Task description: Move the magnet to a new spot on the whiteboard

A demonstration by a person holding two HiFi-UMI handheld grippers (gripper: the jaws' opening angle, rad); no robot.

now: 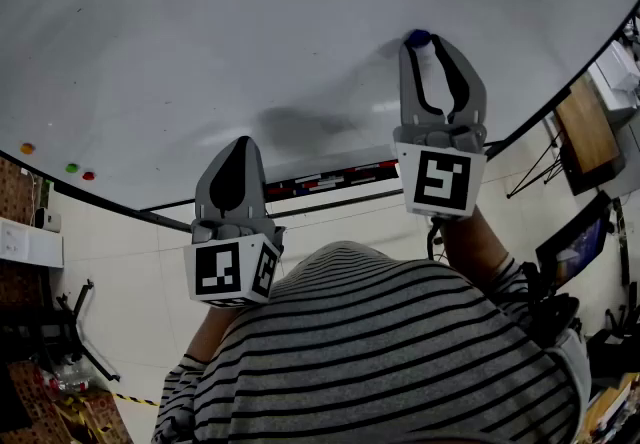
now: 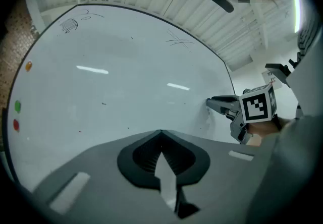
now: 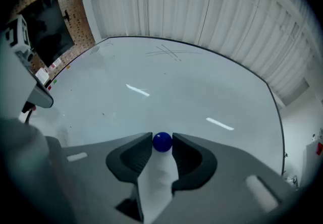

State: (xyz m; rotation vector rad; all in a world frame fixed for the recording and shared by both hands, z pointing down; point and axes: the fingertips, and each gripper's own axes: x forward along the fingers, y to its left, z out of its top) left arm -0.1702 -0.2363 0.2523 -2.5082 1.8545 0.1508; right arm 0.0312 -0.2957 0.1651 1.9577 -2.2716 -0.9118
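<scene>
Magnet pinched in my right gripper, at the board

Right gripper point(image 1: 420, 44) is up against the whiteboard point(image 1: 250, 32), and its own view gives me the clean read: the blue magnet point(image 3: 162, 142) sits between the two jaw tips, with a pad touching it on either side. That's a pinch, jaws standing fairly wide around the little ball. In the head view the magnet point(image 1: 417, 37) peeks out just past the tips, towards the right side of the board and high in the frame. I can't tell whether it touches the surface.

Left gripper point(image 1: 240, 144) hangs lower and to the left, in front of the board's lower part. Its own view shows the jaws pressed together at the tips, nothing between them, pointing at bare white board. From that side I also catch the right gripper point(image 2: 217, 103) with its nose at the board.

Well apart from all this, at the far left edge, three small magnets: orange point(image 1: 27, 148) on its own, then green point(image 1: 71, 168) and red point(image 1: 88, 175) just beside each other. Striped shirt point(image 1: 400, 352) fills the bottom of the head view.
</scene>
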